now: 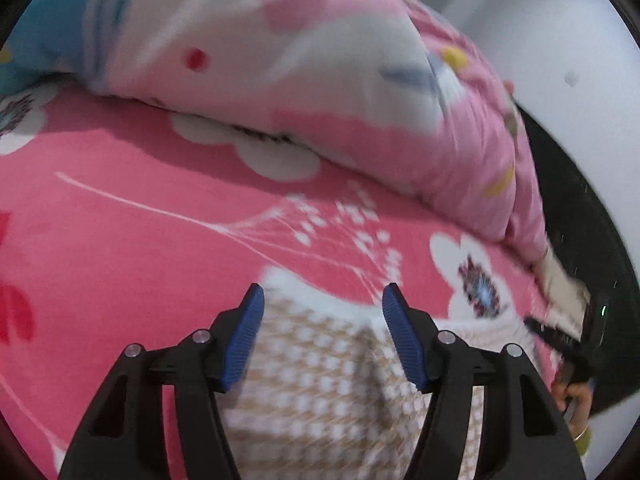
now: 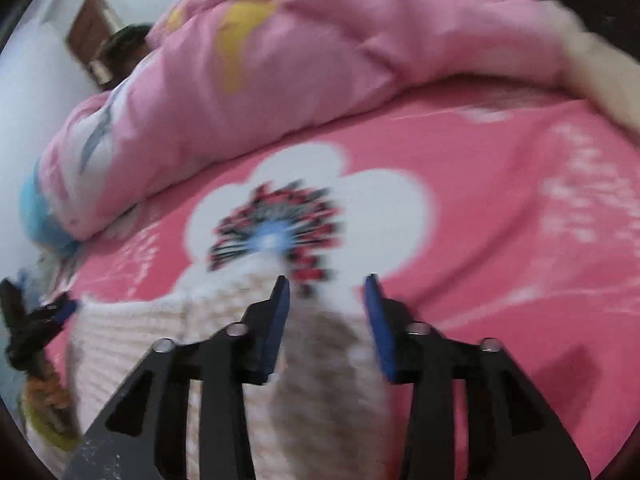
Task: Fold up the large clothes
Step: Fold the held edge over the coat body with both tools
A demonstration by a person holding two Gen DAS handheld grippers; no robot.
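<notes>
Soft knit garment low in both frames, jaws released

Nearest, at the lower centre of each view, the left gripper point(image 1: 323, 336) and right gripper point(image 2: 327, 326) are seen with jaws parted above the beige-and-white knit garment point(image 1: 320, 384), no pad pressing on it. It is judged light, limp and prone to sagging, so an edge or corner is best pinched through a doubled layer. It lies on the pink flowered bedsheet point(image 1: 120, 220); farther off, across the upper frame, a pink quilt point(image 1: 320, 60) is heaped.
</notes>
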